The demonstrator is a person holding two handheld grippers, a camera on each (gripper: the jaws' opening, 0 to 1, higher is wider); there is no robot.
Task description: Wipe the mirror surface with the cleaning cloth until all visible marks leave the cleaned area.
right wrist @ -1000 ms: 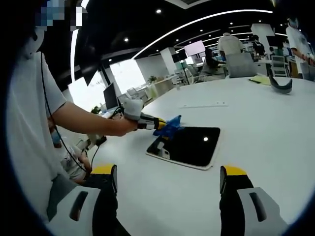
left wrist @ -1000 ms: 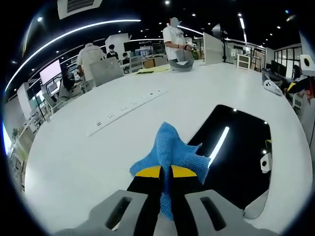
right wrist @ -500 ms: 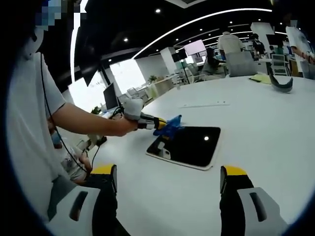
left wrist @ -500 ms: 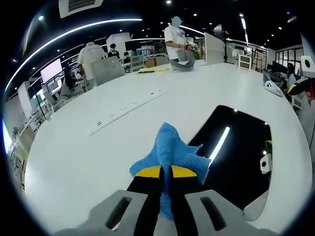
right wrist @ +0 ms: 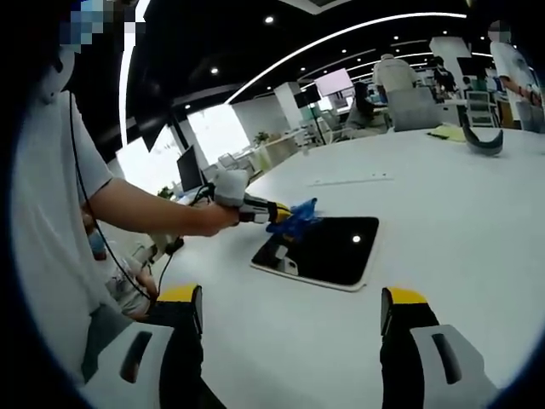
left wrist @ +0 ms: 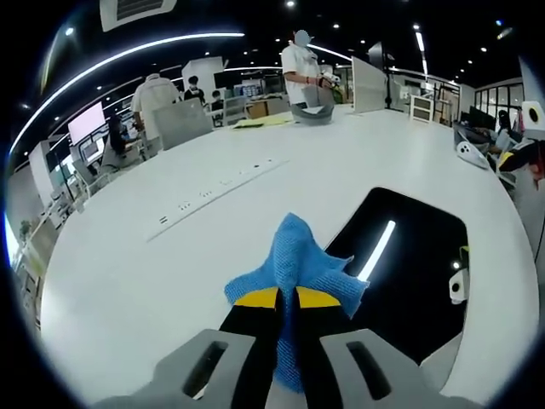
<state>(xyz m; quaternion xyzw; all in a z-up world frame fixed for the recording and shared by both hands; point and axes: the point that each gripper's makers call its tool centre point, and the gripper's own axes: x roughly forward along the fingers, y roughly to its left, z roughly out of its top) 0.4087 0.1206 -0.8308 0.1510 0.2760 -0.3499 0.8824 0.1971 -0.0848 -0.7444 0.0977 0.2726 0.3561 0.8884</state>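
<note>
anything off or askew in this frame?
Nothing stands out. The mirror lies flat on the white table, and the blue cloth is clamped in the left hand-held gripper near the mirror's edge. The right hand-held gripper is open and empty.

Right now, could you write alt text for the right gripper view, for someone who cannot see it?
A person's hand holds the left gripper, shut on a blue cloth, over the near corner of a dark mirror lying flat on a white table. At the bottom, the right gripper stands with its yellow-tipped jaws wide apart and empty. An office with people lies behind.
</note>
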